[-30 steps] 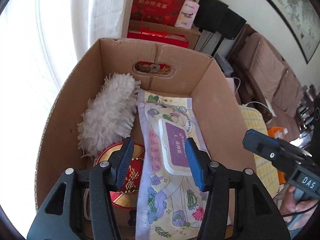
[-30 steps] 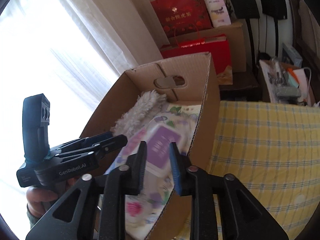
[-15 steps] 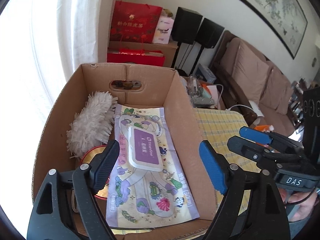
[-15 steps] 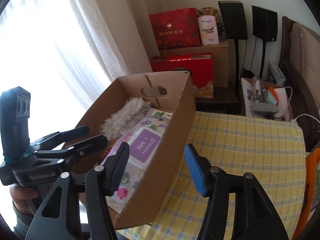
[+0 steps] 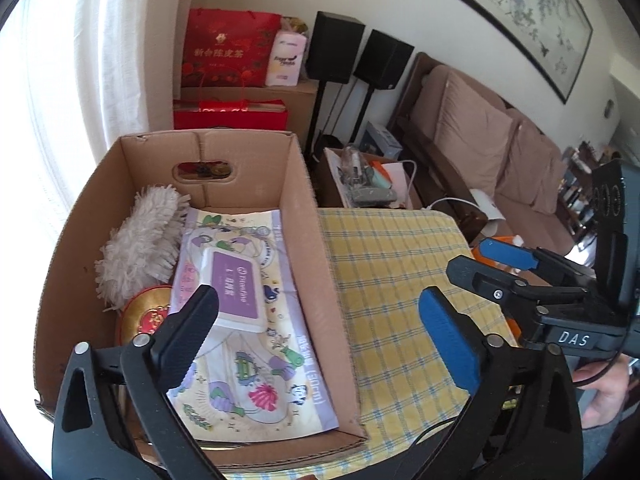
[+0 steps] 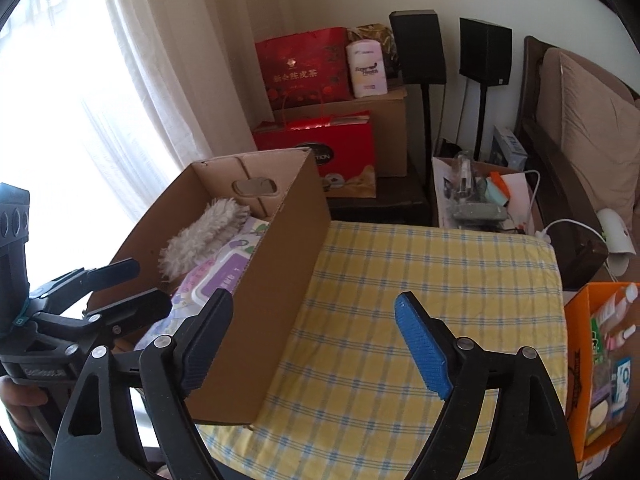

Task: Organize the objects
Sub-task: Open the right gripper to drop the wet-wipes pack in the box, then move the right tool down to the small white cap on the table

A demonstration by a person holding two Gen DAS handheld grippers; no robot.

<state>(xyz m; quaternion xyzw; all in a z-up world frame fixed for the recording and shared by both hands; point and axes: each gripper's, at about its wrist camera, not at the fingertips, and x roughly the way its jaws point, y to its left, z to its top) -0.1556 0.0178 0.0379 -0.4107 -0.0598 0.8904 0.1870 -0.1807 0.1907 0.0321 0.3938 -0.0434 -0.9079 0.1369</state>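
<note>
An open cardboard box (image 5: 304, 216) stands on the left of a yellow checked table (image 5: 392, 264). In it lie a pack of wet wipes (image 5: 236, 300) with a purple lid, a white fluffy duster (image 5: 140, 248) and a red and gold round tin (image 5: 144, 316). My left gripper (image 5: 320, 336) is open and empty, above the box's near right wall. My right gripper (image 6: 316, 344) is open and empty, above the table by the box (image 6: 280, 280). The wipes (image 6: 224, 272) and duster (image 6: 200, 236) show there too.
An orange box (image 6: 580, 360) of small toiletries sits at the table's right edge. Behind the table are red gift bags (image 6: 308, 68), a larger carton (image 6: 388, 132), two black speakers (image 6: 420, 48), a cluttered side table (image 6: 476, 196) and a brown sofa (image 5: 480, 136).
Both grippers opened wide and let go of the wet wipes pack, which now lies in the box. Both have drawn back and to the right, away from the box.
</note>
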